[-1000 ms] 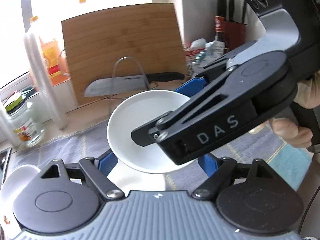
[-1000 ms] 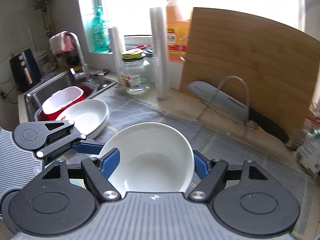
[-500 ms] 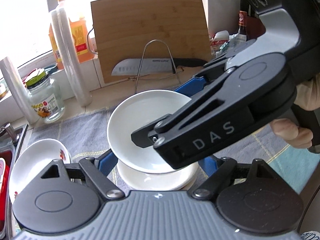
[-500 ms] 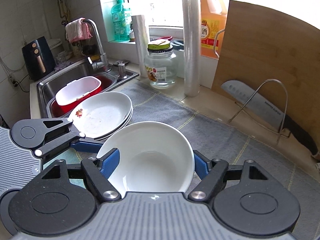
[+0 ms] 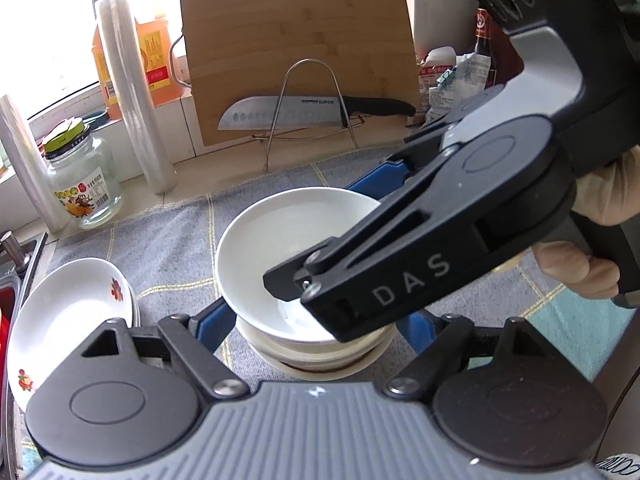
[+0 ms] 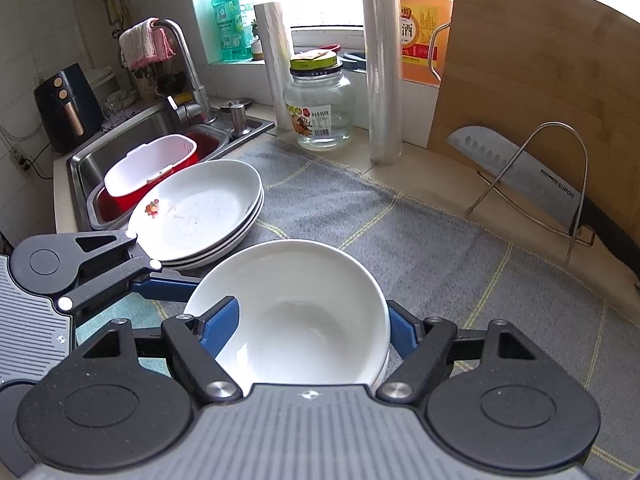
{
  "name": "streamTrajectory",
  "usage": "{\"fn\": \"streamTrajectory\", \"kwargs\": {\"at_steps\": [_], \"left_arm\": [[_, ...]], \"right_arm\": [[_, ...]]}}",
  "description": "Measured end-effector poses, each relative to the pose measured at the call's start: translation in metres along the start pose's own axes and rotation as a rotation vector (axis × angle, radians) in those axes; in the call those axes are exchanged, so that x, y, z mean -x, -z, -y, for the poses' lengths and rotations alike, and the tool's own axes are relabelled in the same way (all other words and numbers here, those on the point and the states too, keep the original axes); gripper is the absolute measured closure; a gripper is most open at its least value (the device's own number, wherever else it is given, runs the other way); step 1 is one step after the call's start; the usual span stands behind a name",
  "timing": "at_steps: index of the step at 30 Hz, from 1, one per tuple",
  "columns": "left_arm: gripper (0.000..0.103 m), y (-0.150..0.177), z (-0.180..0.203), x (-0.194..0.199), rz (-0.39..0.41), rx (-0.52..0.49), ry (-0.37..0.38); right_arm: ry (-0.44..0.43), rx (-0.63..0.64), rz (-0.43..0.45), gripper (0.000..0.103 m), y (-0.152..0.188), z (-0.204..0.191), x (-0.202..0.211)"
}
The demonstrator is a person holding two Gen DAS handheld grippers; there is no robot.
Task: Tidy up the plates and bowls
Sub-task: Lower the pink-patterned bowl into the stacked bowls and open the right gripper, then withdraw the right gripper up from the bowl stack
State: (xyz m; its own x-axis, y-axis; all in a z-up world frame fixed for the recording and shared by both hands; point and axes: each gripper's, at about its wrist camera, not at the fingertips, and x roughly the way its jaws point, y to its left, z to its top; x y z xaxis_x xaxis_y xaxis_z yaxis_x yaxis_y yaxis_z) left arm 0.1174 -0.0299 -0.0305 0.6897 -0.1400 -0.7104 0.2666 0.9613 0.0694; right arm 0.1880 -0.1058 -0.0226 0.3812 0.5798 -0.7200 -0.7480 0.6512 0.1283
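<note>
A white bowl is sitting between the blue fingers of the right gripper, which is pinching it across the rim; its jaws have just been easing apart, with the bowl between them. The left gripper is straddling the same bowl, though whether its fingers are pressing cannot be told. Directly beneath the fingers, the bowl is nesting into a stack of bowls on the grey mat. Left of the fingers, a pile of plates is already stacked. Stacking appears nearly done: releasing this bowl remains, judging from these views.
</note>
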Motion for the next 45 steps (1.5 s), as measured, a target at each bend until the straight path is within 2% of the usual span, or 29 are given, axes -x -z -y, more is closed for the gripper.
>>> {"fn": "streamTrajectory", "kwargs": {"at_steps": [21, 23, 25, 27, 35, 45], "left_arm": [[0.016, 0.001, -0.005, -0.005, -0.015, 0.015, 0.019], [0.016, 0.001, -0.006, -0.006, -0.018, 0.017, 0.027], [0.015, 0.001, -0.006, -0.007, -0.014, 0.017, 0.029], [0.012, 0.002, -0.007, -0.004, 0.007, 0.012, 0.017], [0.011, 0.004, -0.009, 0.001, 0.010, -0.017, 0.015], [0.011, 0.010, -0.019, 0.006, -0.005, 0.000, 0.002]], "right_arm": [[0.003, -0.015, -0.026, 0.017, 0.000, 0.000, -0.007], [-0.006, -0.018, -0.028, 0.013, 0.000, 0.001, -0.008], [-0.009, -0.019, -0.026, 0.004, 0.001, 0.000, -0.008], [0.007, -0.006, -0.012, 0.000, 0.002, -0.002, -0.006], [0.011, 0.002, -0.010, 0.000, 0.002, -0.002, -0.004], [0.026, 0.019, -0.024, 0.000, 0.003, -0.007, -0.011]]}}
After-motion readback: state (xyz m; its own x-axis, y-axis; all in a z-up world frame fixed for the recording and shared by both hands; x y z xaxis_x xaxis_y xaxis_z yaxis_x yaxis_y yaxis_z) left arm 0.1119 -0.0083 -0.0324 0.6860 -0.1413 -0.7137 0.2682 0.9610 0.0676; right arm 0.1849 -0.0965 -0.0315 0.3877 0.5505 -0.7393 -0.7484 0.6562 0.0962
